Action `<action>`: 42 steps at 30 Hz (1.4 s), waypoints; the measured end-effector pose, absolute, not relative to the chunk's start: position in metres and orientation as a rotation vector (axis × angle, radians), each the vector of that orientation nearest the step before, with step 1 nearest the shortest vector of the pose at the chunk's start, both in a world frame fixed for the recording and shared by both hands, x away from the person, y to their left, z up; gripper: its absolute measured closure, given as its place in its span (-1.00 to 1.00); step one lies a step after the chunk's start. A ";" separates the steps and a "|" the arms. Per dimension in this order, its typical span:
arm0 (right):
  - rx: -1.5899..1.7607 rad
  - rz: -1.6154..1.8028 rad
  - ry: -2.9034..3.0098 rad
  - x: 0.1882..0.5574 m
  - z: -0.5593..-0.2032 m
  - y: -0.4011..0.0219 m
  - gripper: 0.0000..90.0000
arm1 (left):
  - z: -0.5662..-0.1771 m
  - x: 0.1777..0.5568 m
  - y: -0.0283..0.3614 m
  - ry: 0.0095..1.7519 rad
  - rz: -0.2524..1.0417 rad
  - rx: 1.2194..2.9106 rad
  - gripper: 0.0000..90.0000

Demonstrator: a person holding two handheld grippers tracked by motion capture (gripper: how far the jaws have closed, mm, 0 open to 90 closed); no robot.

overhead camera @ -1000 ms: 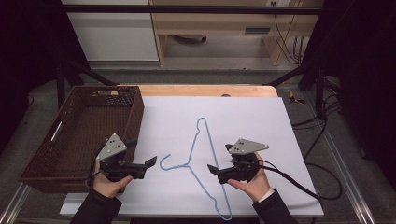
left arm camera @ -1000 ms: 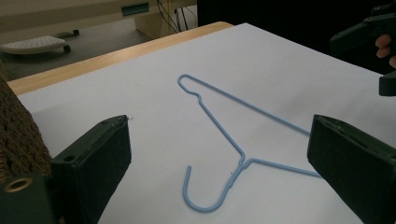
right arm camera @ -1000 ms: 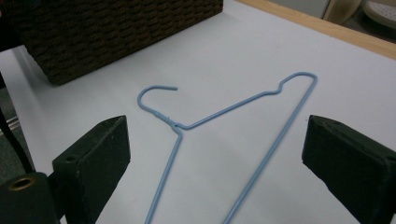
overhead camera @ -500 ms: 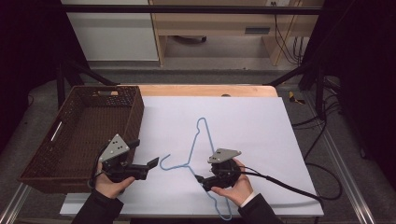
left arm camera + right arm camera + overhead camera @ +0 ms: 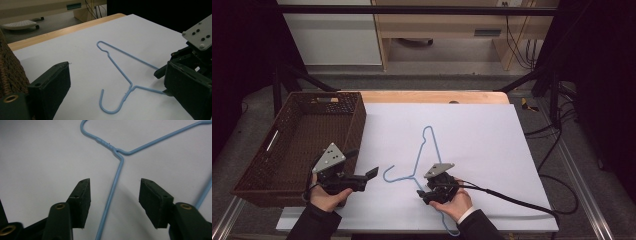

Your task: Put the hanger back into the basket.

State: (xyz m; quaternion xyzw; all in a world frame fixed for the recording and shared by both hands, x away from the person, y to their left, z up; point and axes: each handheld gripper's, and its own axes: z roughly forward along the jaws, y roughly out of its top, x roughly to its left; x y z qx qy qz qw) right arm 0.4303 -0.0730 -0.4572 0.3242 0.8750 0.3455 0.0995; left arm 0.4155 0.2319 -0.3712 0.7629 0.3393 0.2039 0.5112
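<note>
Straddling hanger (image 5: pixel 113 187) wire | right tool (image 5: pixel 113 191) closing, untouched | left tool (image 5: pixel 117 95) spread | hanger's near end cut off

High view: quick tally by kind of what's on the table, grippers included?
Blue wire hanger: 1
Brown woven basket: 1
White sheet: 1
Handheld grippers: 2, the left gripper and the right gripper, whose jaws have just been closing around the hanger's wire without touching it.
Total: 5
</note>
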 end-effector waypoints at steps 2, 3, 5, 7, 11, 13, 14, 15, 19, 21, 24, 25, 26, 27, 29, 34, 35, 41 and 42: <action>0.966 0.989 2.606 0.429 -0.459 -0.069 0.11 | -0.371 0.415 0.233 0.820 0.493 1.835 -0.85; 0.962 0.981 2.626 0.429 -0.462 -0.066 0.19 | -0.370 0.416 0.234 0.822 0.494 1.830 -0.85; 0.967 0.979 2.631 0.429 -0.463 -0.065 0.24 | -0.370 0.416 0.235 0.825 0.497 1.829 -0.85; 0.968 0.943 2.642 0.428 -0.465 -0.062 0.36 | -0.370 0.416 0.235 0.827 0.500 1.829 -0.85; 0.990 0.904 2.634 0.427 -0.467 -0.061 0.56 | -0.368 0.414 0.235 0.822 0.505 1.826 -0.85; 1.004 0.885 2.626 0.427 -0.466 -0.061 0.68 | -0.368 0.415 0.236 0.825 0.506 1.823 -0.85; 1.016 0.882 2.621 0.427 -0.466 -0.061 0.71 | -0.368 0.415 0.237 0.829 0.505 1.820 -0.85; 1.015 0.878 2.621 0.426 -0.466 -0.061 0.73 | -0.369 0.415 0.237 0.831 0.505 1.820 -0.85; 1.030 0.857 2.604 0.425 -0.466 -0.059 0.83 | -0.369 0.415 0.238 0.835 0.506 1.818 -0.85; 1.028 0.855 2.604 0.425 -0.466 -0.059 0.89 | -0.369 0.415 0.237 0.833 0.508 1.818 -0.85; 1.052 0.858 2.598 0.425 -0.466 -0.059 0.90 | -0.369 0.415 0.237 0.832 0.506 1.822 -0.85; 1.053 0.856 2.601 0.426 -0.466 -0.059 0.90 | -0.369 0.415 0.237 0.833 0.506 1.823 -0.85; 1.059 0.859 2.601 0.426 -0.466 -0.060 0.91 | -0.369 0.415 0.237 0.833 0.506 1.823 -0.85; 1.064 0.859 2.601 0.426 -0.466 -0.060 0.91 | -0.369 0.415 0.237 0.833 0.505 1.823 -0.85; 1.077 0.861 2.600 0.426 -0.465 -0.060 0.92 | -0.369 0.415 0.237 0.833 0.505 1.823 -0.85; 1.078 0.833 2.604 0.427 -0.464 -0.063 0.93 | -0.369 0.415 0.236 0.832 0.506 1.826 -0.85; 1.078 0.833 2.604 0.427 -0.464 -0.063 0.93 | -0.369 0.415 0.236 0.832 0.506 1.825 -0.85; 1.077 0.824 2.604 0.428 -0.464 -0.064 0.92 | -0.369 0.415 0.235 0.829 0.505 1.827 -0.85; 1.073 0.821 2.606 0.428 -0.464 -0.064 0.91 | -0.369 0.415 0.235 0.829 0.505 1.828 -0.85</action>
